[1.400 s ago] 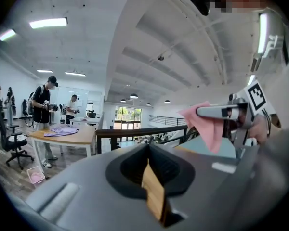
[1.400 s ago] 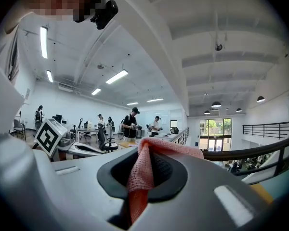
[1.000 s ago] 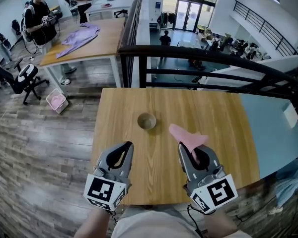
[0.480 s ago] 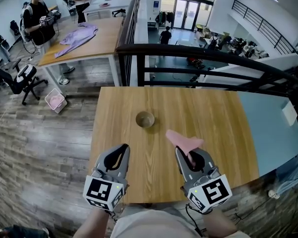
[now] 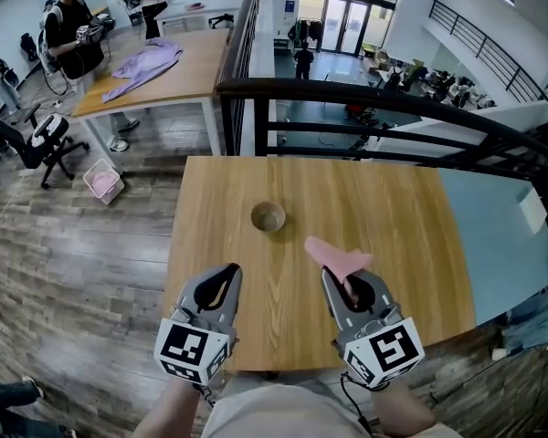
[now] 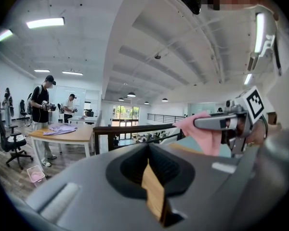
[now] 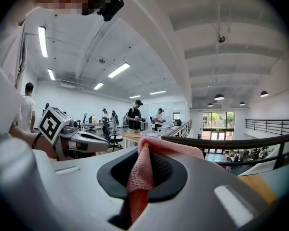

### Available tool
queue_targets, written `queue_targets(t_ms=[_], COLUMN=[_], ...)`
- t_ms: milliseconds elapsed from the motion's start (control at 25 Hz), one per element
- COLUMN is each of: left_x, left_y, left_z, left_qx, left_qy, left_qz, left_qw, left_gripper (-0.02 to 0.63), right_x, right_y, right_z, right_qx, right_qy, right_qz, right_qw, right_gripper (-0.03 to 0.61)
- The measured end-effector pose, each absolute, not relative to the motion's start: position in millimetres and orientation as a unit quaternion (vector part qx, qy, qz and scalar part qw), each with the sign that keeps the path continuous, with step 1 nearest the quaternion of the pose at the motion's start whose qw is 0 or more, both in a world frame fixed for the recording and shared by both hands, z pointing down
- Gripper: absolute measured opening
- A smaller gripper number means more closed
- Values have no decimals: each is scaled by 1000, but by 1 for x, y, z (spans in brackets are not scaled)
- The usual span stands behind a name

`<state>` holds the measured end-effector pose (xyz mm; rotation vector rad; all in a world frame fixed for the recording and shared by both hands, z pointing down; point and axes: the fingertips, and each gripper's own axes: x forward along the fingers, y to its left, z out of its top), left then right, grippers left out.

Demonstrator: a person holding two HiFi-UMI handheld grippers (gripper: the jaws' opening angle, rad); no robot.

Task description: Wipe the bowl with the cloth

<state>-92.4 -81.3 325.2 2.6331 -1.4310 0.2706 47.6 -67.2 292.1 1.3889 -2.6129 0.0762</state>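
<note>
- The left gripper [image 5: 226, 279] hangs over the near part of the wooden table [image 5: 402, 208], its jaws closed tight together with nothing held. In its own view [image 6: 148, 170] only a thin wood-coloured sliver shows along the line where they meet.
- The right gripper [image 5: 336, 281] is closed on the pink cloth [image 5: 336, 255]. In its own view [image 7: 140, 174] the cloth [image 7: 143, 167] is pinched into a narrow band between the jaws, and its lower end runs down out of sight into the dark slot.
- The free end of the cloth flops forward past the jaw tips and hides them in the head view. Whether it touches the table cannot be told.
- The bowl [image 5: 268, 217] stands upright on the table beyond both grippers, nearer the left one and well apart from the cloth. It is small in the frame, so its inside is hard to make out. Only the head view shows it.
- Each gripper's grey body fills the lower half of its own view and blocks the table close below.
- The left gripper view catches the right gripper [image 6: 216, 123] from the side with the cloth [image 6: 203, 134] hanging from it. The right gripper view shows the left gripper [image 7: 98, 142] likewise.
- The person's forearms are cut off at the bottom edge of the head view.
- A dark railing [image 5: 393, 108] runs behind the table and hides part of the floor below.
</note>
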Motion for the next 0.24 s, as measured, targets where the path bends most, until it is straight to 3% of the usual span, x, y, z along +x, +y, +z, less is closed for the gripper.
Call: queue_targets(t_ms=[240], left_x=[-93], left_y=[-80], left_z=[330], left_qx=[873], left_qy=[-473], left_qz=[95], left_qw=[66], left_gripper=[2], right_x=[45], right_y=[-67], right_z=[298], right_qx=[463], right_qy=[-881], right_qz=[24], right_qw=[96], right_gripper=[17])
